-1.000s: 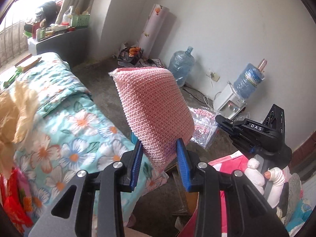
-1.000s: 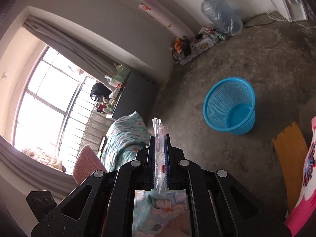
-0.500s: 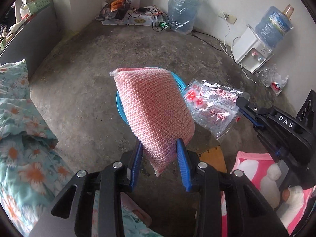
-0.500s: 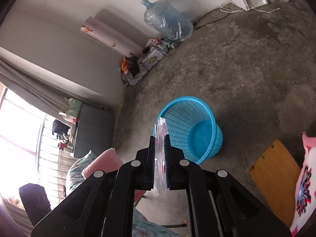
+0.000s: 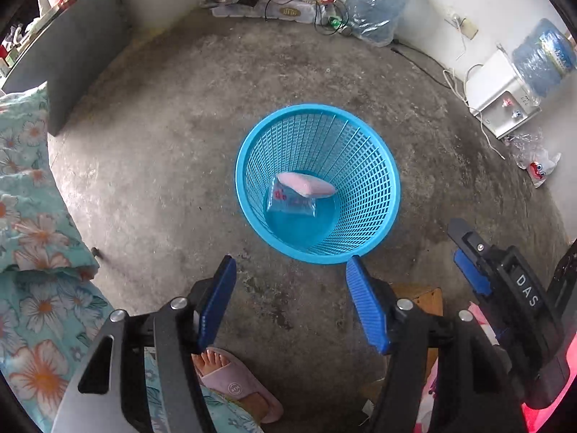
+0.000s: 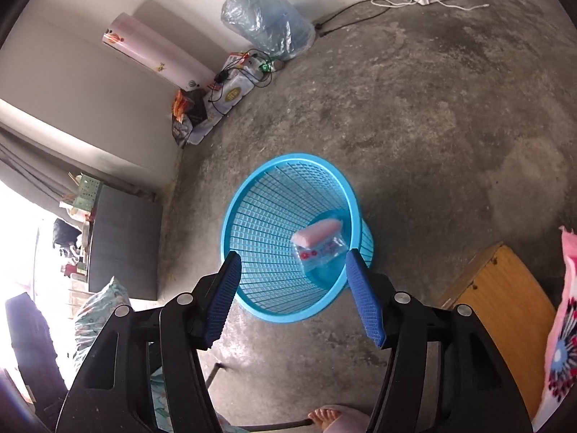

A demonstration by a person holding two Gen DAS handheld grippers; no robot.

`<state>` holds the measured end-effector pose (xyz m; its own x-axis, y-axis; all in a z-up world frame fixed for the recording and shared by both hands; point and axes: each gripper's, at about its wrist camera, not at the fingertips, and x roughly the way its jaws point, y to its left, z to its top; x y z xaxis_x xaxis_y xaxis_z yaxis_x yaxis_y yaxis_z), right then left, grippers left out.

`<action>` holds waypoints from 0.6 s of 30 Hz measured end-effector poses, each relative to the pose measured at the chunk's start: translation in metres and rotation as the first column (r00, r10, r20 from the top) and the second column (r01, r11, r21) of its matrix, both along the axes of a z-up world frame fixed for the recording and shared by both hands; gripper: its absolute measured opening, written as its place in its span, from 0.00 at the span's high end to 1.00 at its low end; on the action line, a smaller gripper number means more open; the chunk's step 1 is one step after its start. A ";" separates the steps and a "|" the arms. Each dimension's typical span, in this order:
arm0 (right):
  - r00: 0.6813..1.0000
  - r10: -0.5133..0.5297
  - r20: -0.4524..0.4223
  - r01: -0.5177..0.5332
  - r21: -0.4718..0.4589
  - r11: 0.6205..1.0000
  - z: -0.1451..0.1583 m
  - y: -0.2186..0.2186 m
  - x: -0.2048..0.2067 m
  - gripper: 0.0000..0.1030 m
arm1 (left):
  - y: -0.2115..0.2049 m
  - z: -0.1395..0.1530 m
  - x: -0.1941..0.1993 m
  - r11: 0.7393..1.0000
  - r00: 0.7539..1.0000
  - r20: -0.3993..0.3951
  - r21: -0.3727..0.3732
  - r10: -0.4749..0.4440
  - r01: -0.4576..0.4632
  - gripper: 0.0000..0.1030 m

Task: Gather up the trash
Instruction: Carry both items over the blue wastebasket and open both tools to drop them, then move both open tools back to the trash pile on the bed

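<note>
A: Left tool — state?

B: Jaws spread and opening, nothing between the blue pads. Bare concrete floor shows through the gap. It points steeply down, with the blue basket just beyond its tips.

A: Right tool?

B: Same entry: jaws apart and opening, pads gripping nothing. In the right wrist view the basket's rim sits in the gap between the fingers, but lower down, on the floor. From the left wrist view, the right tool appears at the right edge, marked "DAS".

A: Location of the trash?

B: Both pieces are inside the basket, at the bottom. The pink sponge lies on top of the clear plastic bag, which carries red print. Same pair in the right view: sponge above, bag below, touching each other. Whether they are settled or in mid-fall cannot be told.

A: Surroundings?

B: A floral bedsheet lies left of the basket. A water jug wrapped in plastic stands by the far wall, and a dispenser stands to the right. A person's foot in a pink slipper shows under the left tool.
</note>
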<state>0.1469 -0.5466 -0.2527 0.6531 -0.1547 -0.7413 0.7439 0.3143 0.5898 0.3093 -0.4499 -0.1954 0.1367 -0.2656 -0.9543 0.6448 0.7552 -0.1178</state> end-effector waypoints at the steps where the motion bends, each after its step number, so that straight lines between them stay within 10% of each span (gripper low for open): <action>1: 1.000 -0.007 0.003 0.008 -0.007 1.000 0.005 0.003 -0.003 0.44 | 0.004 0.010 -0.004 1.000 1.000 0.014 -0.022 -0.009 0.010 0.40; 10: 0.999 0.041 0.015 -0.036 -0.250 0.968 0.089 0.053 -0.018 0.34 | 0.080 0.121 -0.055 0.957 0.989 0.131 -0.272 -0.064 0.098 0.39; 18: 0.983 0.185 0.004 -0.151 -0.565 0.811 0.176 0.126 -0.020 0.13 | 0.189 0.182 -0.100 0.907 0.975 0.221 -0.412 0.012 0.082 0.39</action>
